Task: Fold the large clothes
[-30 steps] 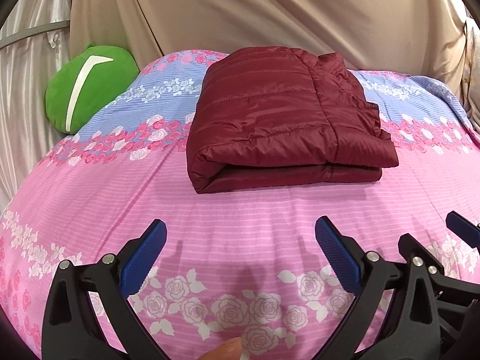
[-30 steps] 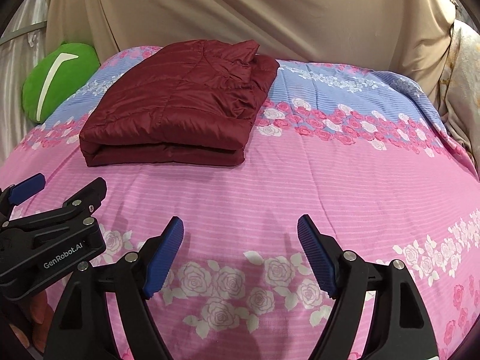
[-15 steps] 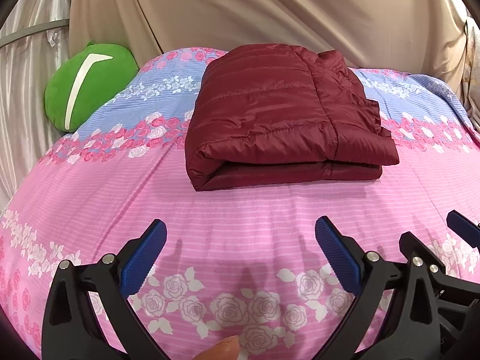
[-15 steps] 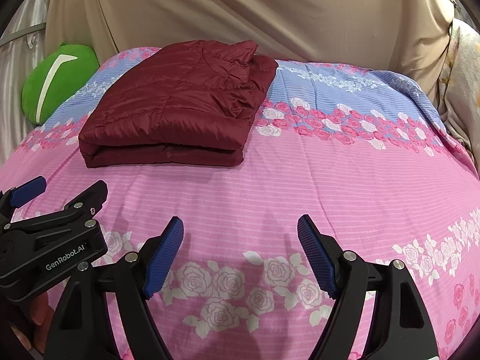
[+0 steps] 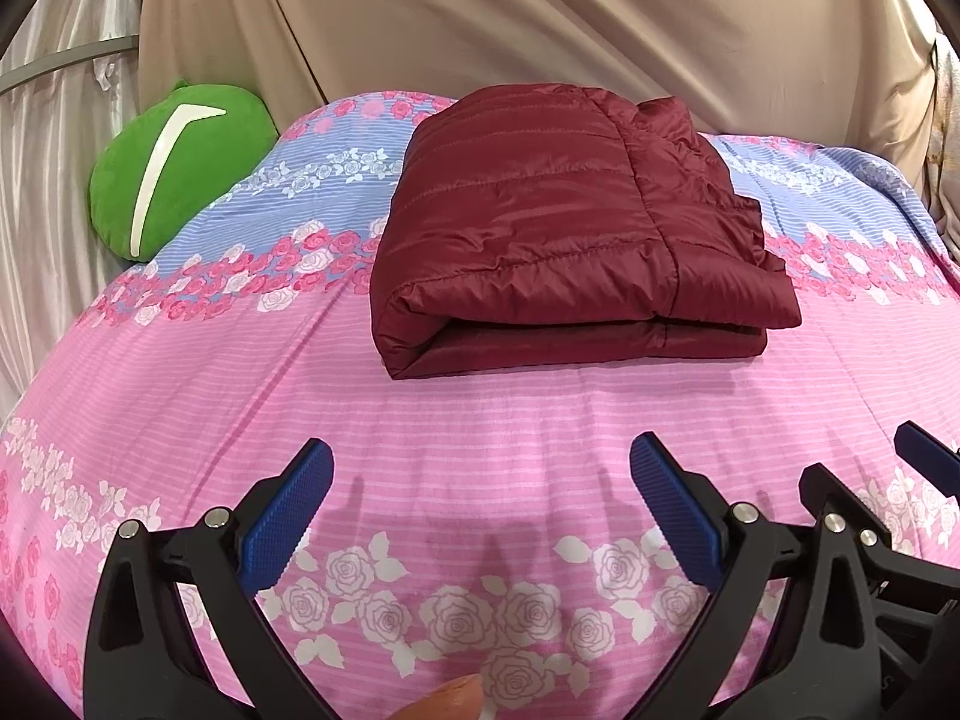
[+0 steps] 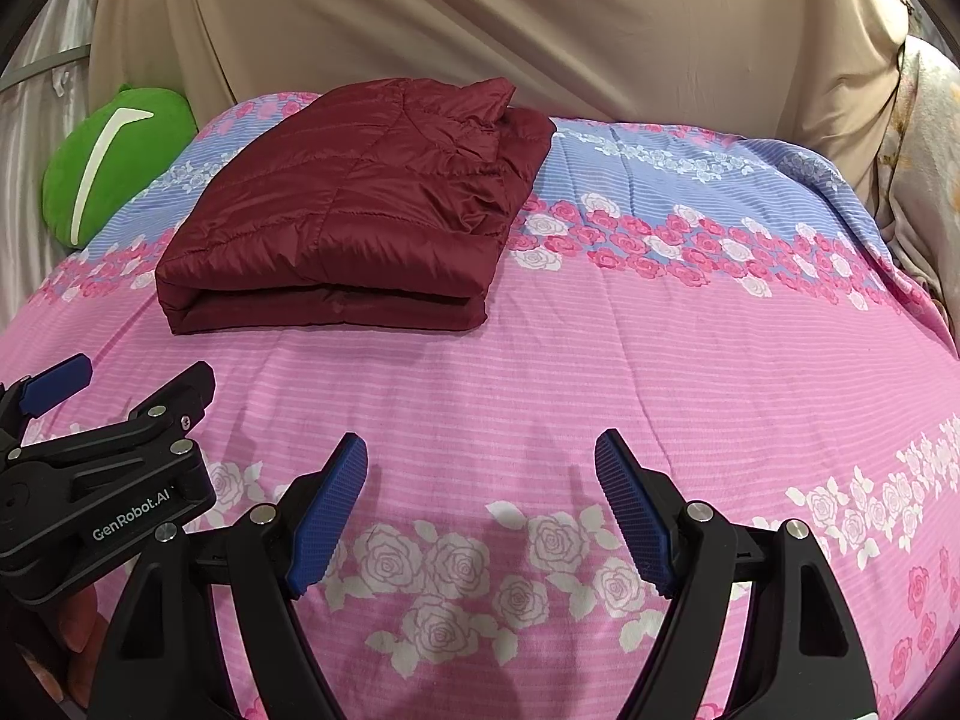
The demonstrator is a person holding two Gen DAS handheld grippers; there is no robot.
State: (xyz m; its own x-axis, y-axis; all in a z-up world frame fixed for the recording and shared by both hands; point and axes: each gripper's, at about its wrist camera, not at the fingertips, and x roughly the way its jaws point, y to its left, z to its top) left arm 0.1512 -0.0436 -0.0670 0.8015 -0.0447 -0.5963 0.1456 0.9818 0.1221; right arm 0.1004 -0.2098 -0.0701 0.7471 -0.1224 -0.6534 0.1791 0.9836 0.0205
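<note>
A dark red jacket (image 5: 570, 240) lies folded into a thick rectangle on a bed (image 5: 480, 420) covered in pink and blue striped cloth with roses. Its far edge is bunched, so collar and sleeves cannot be made out. A green cushion (image 5: 174, 174) with a white curved mark sits at the bed's far left corner, partly hidden behind the bed's edge. Beige cloth (image 5: 540, 18) hangs behind.

The left gripper (image 5: 480, 498) hovers over the near bedding, blue pads spread wide, nothing between them. The right gripper (image 6: 480, 504) does likewise beside it. Both are well short of the jacket. Each gripper's black frame is cut off by the bottom edge. In the right wrist view, the left gripper's side reads "GenRobot.AI". A fingertip (image 5: 444, 699) pokes in at the bottom of the left view, the rest of the hand hidden.
</note>
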